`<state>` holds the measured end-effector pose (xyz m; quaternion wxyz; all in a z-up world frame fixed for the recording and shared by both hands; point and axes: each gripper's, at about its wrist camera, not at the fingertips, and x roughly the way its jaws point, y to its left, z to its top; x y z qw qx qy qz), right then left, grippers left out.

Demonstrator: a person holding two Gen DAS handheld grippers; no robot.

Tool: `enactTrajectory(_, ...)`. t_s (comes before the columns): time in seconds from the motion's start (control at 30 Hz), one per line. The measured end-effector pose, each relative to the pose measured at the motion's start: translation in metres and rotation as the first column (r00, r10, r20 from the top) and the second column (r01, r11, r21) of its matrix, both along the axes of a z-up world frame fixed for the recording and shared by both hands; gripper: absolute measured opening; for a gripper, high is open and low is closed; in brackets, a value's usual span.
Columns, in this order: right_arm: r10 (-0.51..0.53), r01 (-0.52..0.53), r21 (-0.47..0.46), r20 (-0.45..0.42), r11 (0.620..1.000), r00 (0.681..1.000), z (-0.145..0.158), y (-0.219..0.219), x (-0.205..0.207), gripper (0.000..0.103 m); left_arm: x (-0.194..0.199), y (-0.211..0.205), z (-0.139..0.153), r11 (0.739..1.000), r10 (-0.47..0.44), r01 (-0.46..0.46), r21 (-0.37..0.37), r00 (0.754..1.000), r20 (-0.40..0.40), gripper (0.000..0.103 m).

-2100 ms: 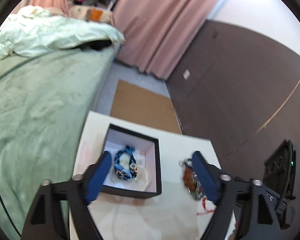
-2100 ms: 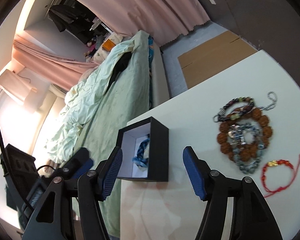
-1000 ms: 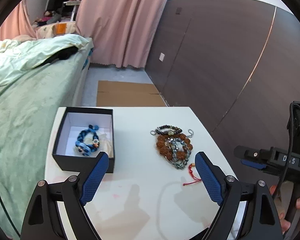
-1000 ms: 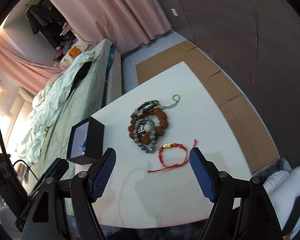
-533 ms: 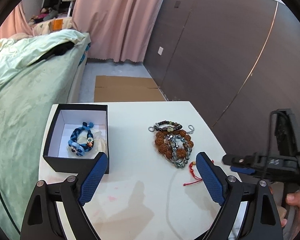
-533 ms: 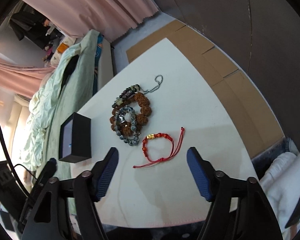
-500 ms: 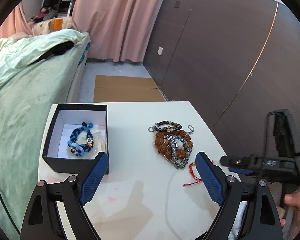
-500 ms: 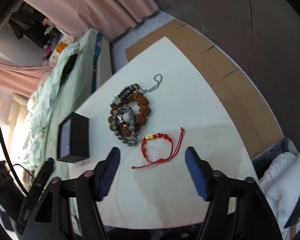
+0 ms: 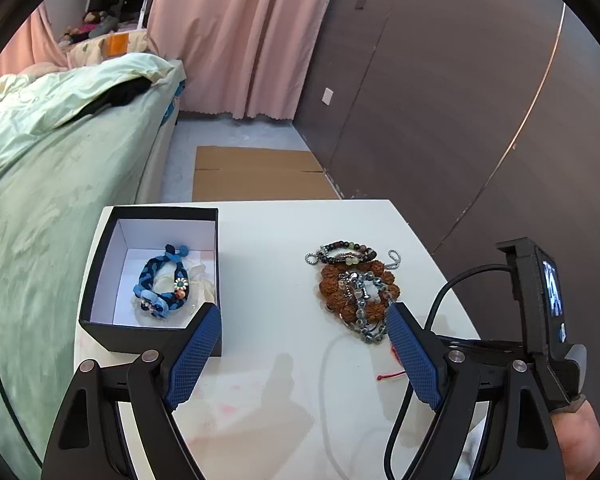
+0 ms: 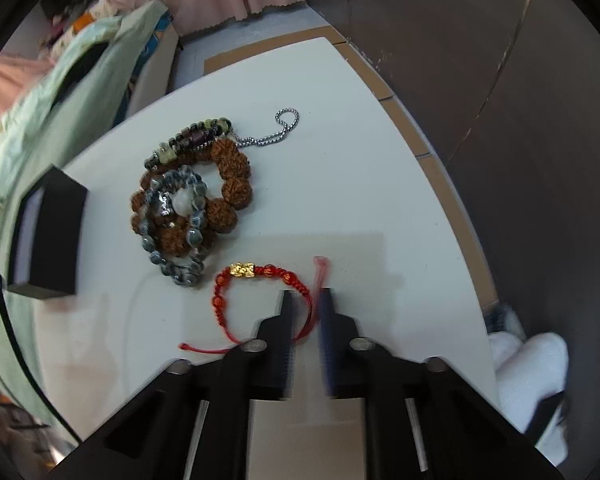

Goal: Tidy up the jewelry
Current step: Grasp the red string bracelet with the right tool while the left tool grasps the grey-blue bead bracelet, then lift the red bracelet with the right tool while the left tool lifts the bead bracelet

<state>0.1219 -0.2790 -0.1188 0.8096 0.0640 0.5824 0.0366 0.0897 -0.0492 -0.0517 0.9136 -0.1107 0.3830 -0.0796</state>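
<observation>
One blue braided bracelet (image 9: 162, 286) already lay in the black box (image 9: 150, 334) at left of the left wrist view; the bead pile (image 9: 356, 288) remained on the white table (image 9: 272, 240). Right gripper (image 10: 306, 300), lower centre, had just been closing on the red cord bracelet (image 10: 260, 280); cord between jaws, contact blurred. Left gripper (image 9: 300, 344) stood apart, empty. Only the right wrist view showed the gold charm; only the left showed the box's contents.

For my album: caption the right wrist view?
Right tongs pinch a red string bracelet beside piled bead bracelets.
</observation>
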Motion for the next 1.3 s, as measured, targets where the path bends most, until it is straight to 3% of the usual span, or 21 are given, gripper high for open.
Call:
enactTrajectory(0.07, -0.019, 0.018, 0.080, 0.005, 0.997, 1.000, 0.004, -0.009, -0.003, 0.004, 0.000, -0.002, -0.001, 1.000, 0.004, -0.004, 0.005, 1.000, -0.002, 0.085)
enactTrajectory(0.33, -0.117, 0.092, 0.213, 0.110, 0.973, 0.987, 0.039, -0.041, -0.019, 0.004, 0.003, -0.015, -0.004, 0.999, -0.030, 0.031, -0.009, 0.999, 0.015, 0.085)
enactTrajectory(0.47, -0.155, 0.119, 0.257, 0.123, 0.959, 0.980, 0.045, -0.049, -0.014, 0.004, 0.007, -0.028, -0.010, 0.997, -0.078, 0.078, -0.007, 0.997, -0.003, 0.061)
enactTrajectory(0.63, -0.180, 0.136, 0.293, 0.132, 0.947, 0.975, 0.047, -0.057, -0.009, 0.003, 0.015, -0.046, -0.023, 0.993, -0.117, 0.117, 0.029, 0.993, -0.013, 0.053)
enactTrajectory(0.77, -0.190, 0.136, 0.320, 0.142, 0.937, 0.972, 0.050, -0.062, -0.006, 0.003, 0.025, -0.057, -0.032, 0.989, -0.139, 0.140, 0.046, 0.990, -0.025, 0.040)
enactTrajectory(1.1, -0.171, 0.110, 0.334, 0.161, 0.936, 0.972, 0.054, -0.059, 0.005, 0.003, 0.049, -0.070, -0.053, 0.985, -0.143, 0.147, 0.090, 0.988, -0.057, 0.027)
enactTrajectory(1.3, -0.163, 0.099, 0.337, 0.169, 0.936, 0.972, 0.056, -0.060, 0.008, 0.003, 0.052, -0.083, -0.062, 0.971, -0.138, 0.147, 0.187, 0.989, -0.059, 0.023)
